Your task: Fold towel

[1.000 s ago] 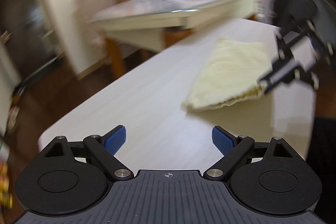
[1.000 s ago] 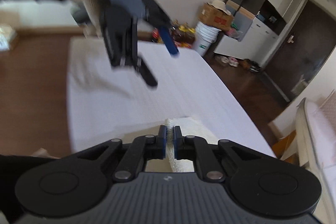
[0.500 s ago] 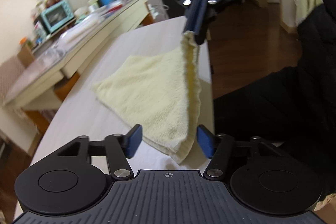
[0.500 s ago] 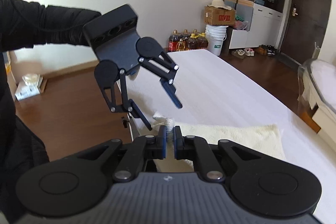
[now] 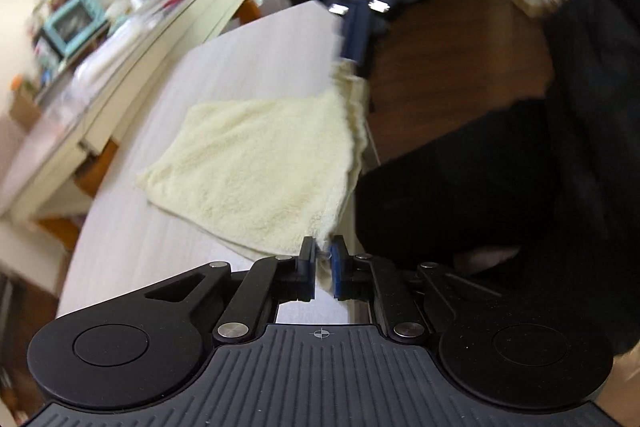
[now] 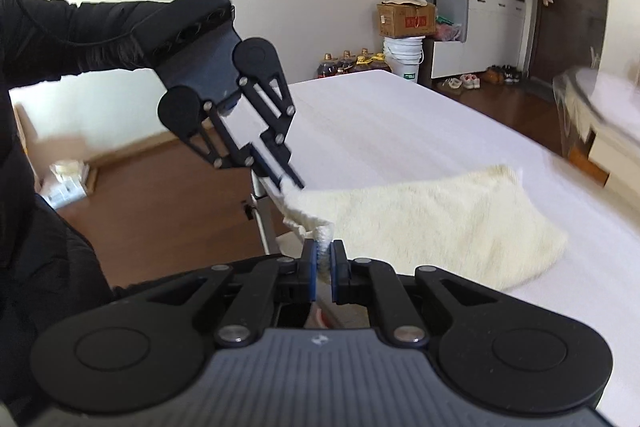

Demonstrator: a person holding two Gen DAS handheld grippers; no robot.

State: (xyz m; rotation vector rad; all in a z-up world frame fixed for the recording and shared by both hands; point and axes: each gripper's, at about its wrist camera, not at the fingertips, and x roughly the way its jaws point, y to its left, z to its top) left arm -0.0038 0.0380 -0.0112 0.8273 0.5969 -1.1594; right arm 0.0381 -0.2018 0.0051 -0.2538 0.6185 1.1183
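My left tool [image 5: 320, 259] pinches one near corner of the towel [image 5: 256, 171]. My right tool [image 6: 324, 263] pinches the adjacent corner. The towel's remainder lies on the white bench [image 6: 400, 123], beside its near edge.

Bare white counter [image 6: 400, 123] is lying open beyond and to the side of the towel [image 6: 432, 223], giving either gripper a free path there. The left gripper [image 6: 294, 183] and right gripper [image 6: 324, 259] are crowding the near edge, with the person's dark sleeve [image 6: 60, 35] hanging alongside.
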